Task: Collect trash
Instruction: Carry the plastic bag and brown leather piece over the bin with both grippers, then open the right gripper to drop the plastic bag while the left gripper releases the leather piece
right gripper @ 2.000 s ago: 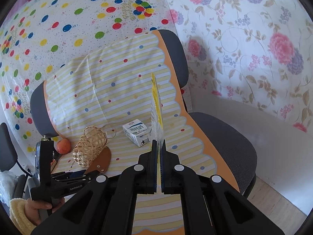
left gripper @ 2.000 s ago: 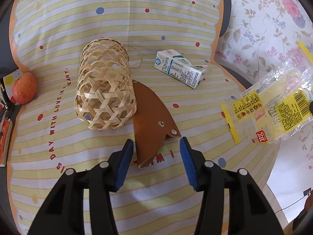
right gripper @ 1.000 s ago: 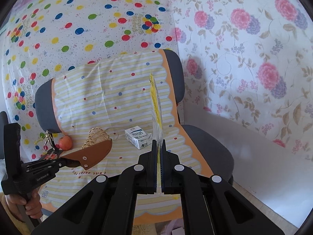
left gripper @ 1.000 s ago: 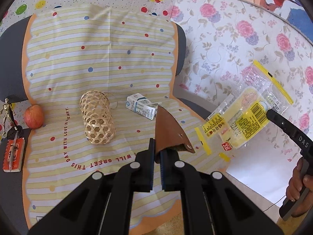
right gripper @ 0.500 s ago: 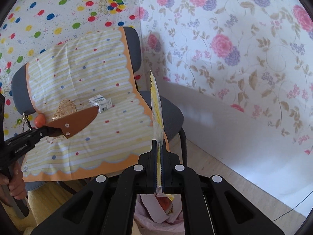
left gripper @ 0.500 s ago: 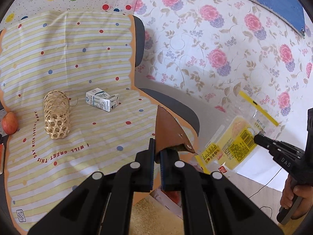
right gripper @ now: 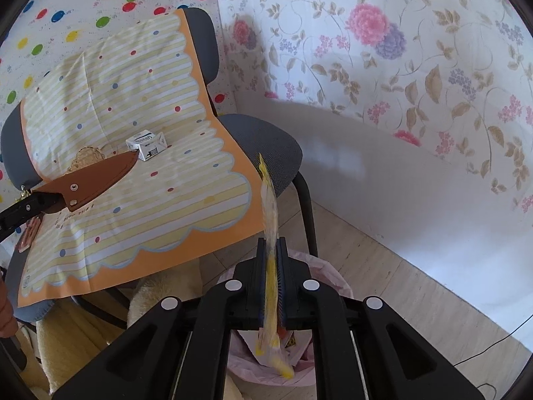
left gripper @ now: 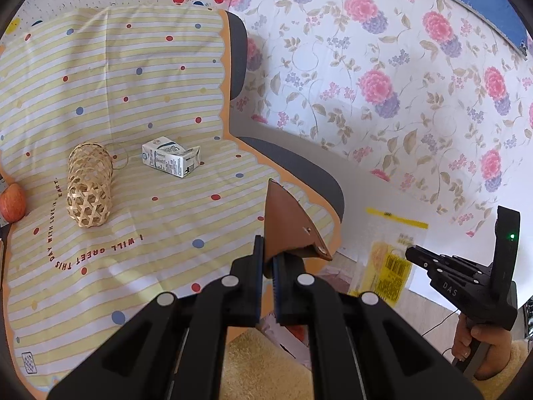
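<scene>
My left gripper (left gripper: 269, 260) is shut on a brown leather pouch (left gripper: 286, 226) and holds it in the air past the chair's front right edge; the pouch also shows in the right wrist view (right gripper: 90, 180). My right gripper (right gripper: 271, 260) is shut on a yellow and clear plastic wrapper (right gripper: 270, 220), seen edge-on, right above a bin lined with a pink bag (right gripper: 333, 286). The wrapper (left gripper: 389, 266) and the right gripper (left gripper: 413, 253) also show in the left wrist view. A white milk carton (left gripper: 171, 161) lies on the striped cloth (left gripper: 140, 220) on the chair.
A woven bamboo basket (left gripper: 88, 188) lies on its side on the cloth, an apple (left gripper: 12, 201) at the far left. The grey chair's seat edge (right gripper: 266, 140) and black leg (right gripper: 308, 206) stand beside the bin. Floral wall behind, pale floor to the right.
Both grippers have moved off the chair toward the floor. My right gripper with the wrapper has tilted down over the pink-lined bin. My left gripper still holds the pouch.
</scene>
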